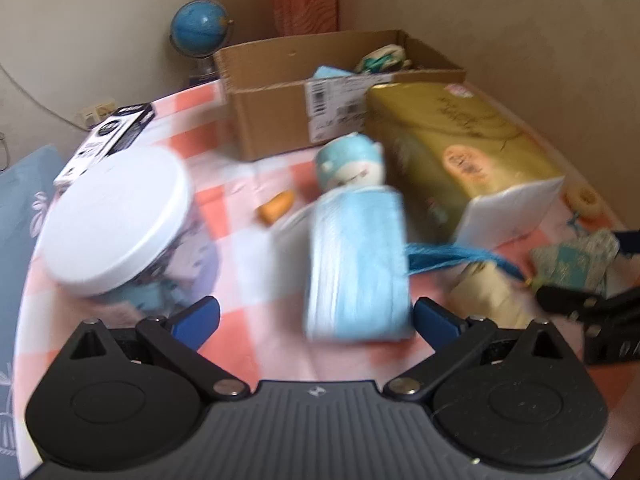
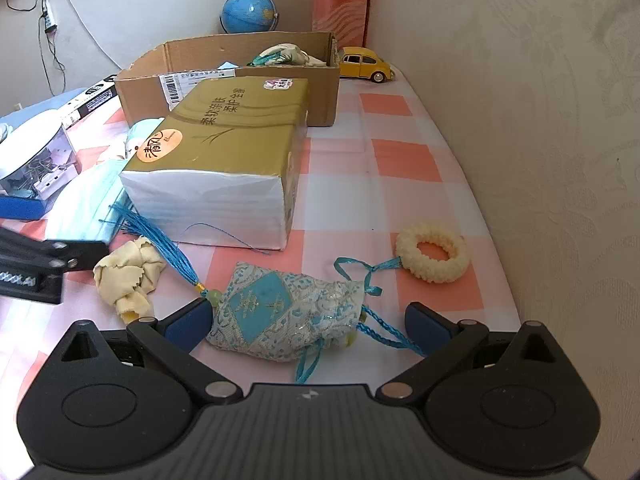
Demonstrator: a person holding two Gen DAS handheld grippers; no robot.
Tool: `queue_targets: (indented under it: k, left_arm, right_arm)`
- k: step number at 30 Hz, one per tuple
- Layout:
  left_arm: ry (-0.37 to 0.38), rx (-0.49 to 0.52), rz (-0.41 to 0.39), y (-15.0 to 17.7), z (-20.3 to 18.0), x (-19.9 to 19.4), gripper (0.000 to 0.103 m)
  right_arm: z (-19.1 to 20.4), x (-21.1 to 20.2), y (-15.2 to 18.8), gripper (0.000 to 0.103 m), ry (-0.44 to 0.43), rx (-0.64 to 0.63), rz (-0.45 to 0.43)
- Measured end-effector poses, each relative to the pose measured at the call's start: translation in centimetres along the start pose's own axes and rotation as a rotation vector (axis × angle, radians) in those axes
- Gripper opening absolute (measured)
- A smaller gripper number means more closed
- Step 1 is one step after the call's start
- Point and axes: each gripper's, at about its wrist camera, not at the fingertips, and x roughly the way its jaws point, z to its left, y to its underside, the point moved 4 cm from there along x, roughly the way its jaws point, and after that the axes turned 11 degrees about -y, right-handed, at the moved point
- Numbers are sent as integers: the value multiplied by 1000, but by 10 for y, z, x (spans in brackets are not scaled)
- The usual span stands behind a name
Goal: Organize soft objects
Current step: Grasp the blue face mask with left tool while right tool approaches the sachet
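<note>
My left gripper (image 1: 316, 316) is open around the near end of a stack of light blue face masks (image 1: 356, 264) lying on the checked cloth. A small blue-hooded doll (image 1: 350, 164) lies just beyond the masks. My right gripper (image 2: 308, 320) is open, with a blue and white embroidered sachet (image 2: 288, 314) with a blue tassel (image 2: 156, 236) between its fingers on the table. A crumpled cream cloth (image 2: 128, 276) lies to the sachet's left and a cream scrunchie (image 2: 432, 252) to its right. An open cardboard box (image 2: 248, 76) at the back holds a soft cloth item (image 2: 284, 56).
A gold tissue pack (image 2: 228, 148) lies between the box and the sachet. A white-lidded clear tub (image 1: 120, 216) stands at the left, a black and white carton (image 1: 108, 140) behind it. A small orange piece (image 1: 276, 206), globe (image 2: 248, 10), yellow toy car (image 2: 366, 65) and wall at right.
</note>
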Motion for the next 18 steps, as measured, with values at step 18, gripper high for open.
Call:
queue_targets:
  k: [18]
  left_arm:
    - [76,52,-92,-17,-16,10,70]
  right_arm:
    - [0,-2,3,103,-12,-21,-21]
